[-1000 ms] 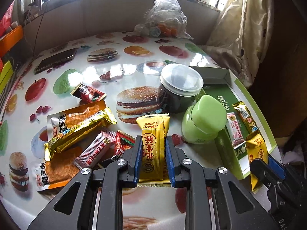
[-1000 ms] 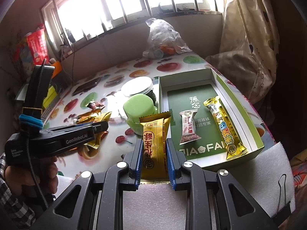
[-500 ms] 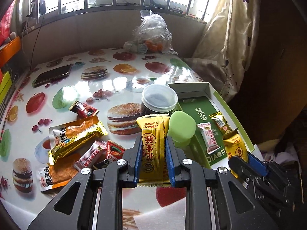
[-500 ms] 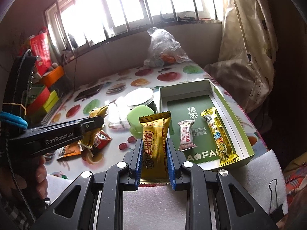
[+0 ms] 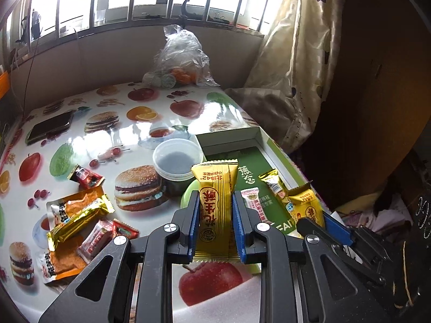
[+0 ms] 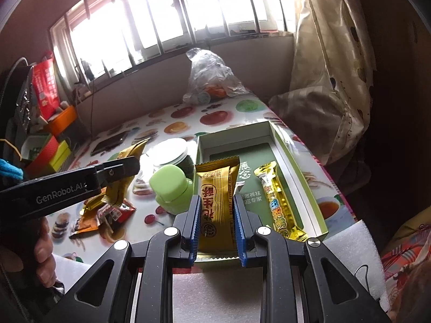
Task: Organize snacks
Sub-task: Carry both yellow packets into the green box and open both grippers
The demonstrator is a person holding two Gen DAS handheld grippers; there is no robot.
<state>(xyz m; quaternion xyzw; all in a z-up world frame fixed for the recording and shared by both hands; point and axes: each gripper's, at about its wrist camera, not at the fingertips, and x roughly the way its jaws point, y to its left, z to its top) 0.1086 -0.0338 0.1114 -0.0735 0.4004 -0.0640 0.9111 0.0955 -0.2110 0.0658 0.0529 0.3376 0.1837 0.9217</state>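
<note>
Golden foil snack packet with red characters [image 5: 215, 210] stands upright, clamped between the blue pads of the left gripper [image 5: 215, 215] above the fruit-printed table [image 5: 150, 102]. A second golden foil packet of the same kind [image 6: 216, 210] is pinched likewise in the right gripper [image 6: 216, 218], near the open green cardboard box [image 6: 296, 169]. In that box lie a long gold wrapped bar [image 6: 277, 204] and, partly hidden, what seems a small white-and-pink packet [image 5: 254, 204].

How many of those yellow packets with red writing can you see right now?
2. One yellow packet is clamped in the left tongs; the other yellow packet is clamped in the right tongs, by the green box. More could be hidden in the snack pile.
</note>
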